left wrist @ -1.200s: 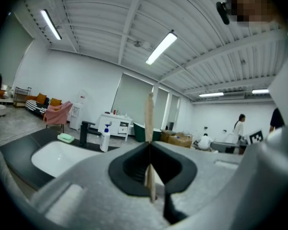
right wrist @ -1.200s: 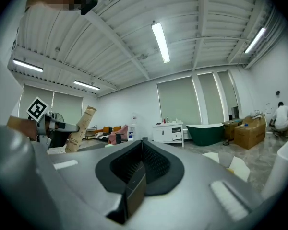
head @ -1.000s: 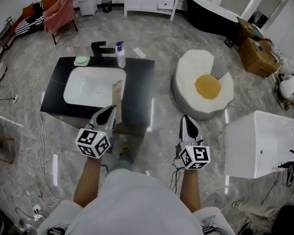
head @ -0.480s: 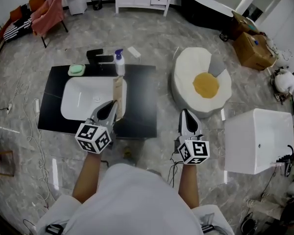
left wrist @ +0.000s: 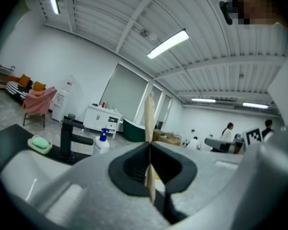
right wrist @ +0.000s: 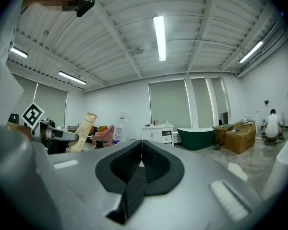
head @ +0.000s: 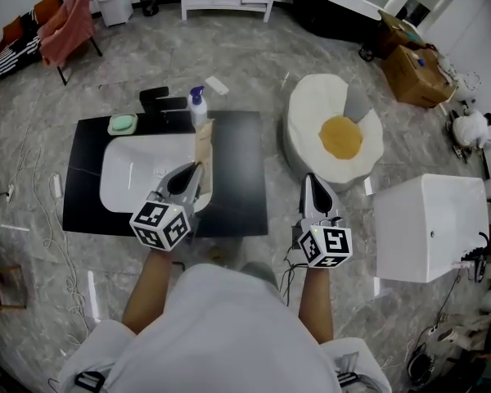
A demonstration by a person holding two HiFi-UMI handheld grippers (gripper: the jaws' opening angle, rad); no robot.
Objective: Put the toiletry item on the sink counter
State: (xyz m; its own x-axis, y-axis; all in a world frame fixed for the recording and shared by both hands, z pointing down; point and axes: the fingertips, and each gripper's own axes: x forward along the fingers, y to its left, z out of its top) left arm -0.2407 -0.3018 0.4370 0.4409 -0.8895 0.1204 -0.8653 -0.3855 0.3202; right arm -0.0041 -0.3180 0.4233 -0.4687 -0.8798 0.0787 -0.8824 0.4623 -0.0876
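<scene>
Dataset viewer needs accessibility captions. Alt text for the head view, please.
From above: a person's left gripper clamps a tan toiletry packet over a black sink counter, at the right rim of its white basin. The right gripper, shut and empty, hangs beyond the counter's right edge. A black faucet, pump bottle and green soap line the far edge.
</scene>
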